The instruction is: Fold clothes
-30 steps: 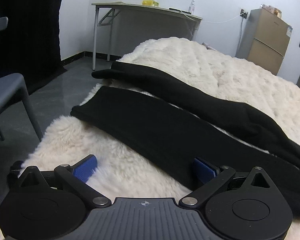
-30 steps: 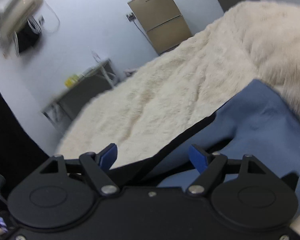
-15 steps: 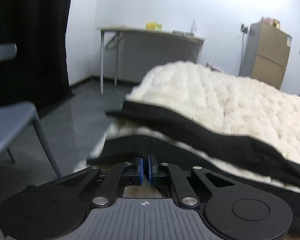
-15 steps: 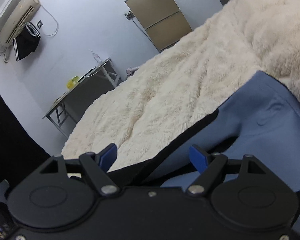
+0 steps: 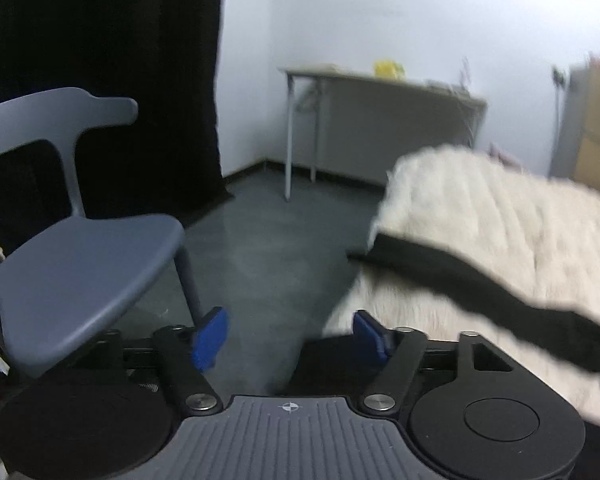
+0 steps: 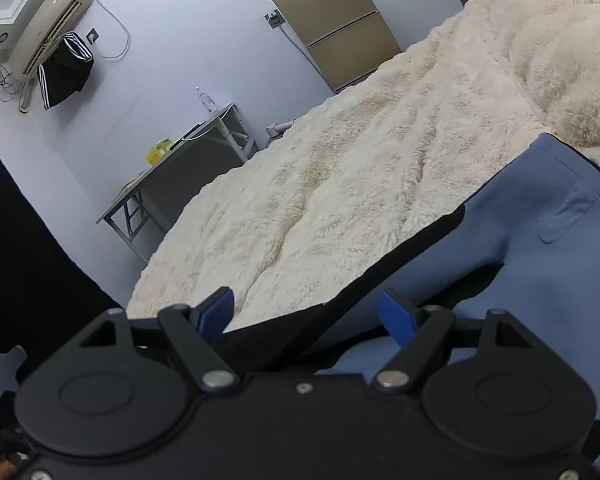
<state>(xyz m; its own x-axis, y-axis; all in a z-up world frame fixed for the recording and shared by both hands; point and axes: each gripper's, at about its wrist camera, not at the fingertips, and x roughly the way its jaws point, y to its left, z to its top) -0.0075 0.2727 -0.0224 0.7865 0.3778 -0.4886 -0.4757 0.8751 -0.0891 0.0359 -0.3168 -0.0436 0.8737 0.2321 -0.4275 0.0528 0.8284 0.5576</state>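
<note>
Blurring smears the left view, where the black garment (image 5: 480, 280) lies across the fluffy bed (image 5: 520, 216), its lower end cut off. The left hand-held gripper (image 5: 290, 338), jaws just reopened wide, holds nothing beside a grey chair (image 5: 84, 256). The right hand-held gripper (image 6: 306, 314) gapes wide over black cloth's edge and blue clothing (image 6: 540, 264).

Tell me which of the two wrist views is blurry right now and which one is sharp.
Left wrist view: motion-blurred, the black garment and fluffy blanket smeared, only the left gripper fairly crisp. Right wrist view: sharp, blanket fibres, blue garment and fridge clear, with fisheye bending at the edges.
</note>
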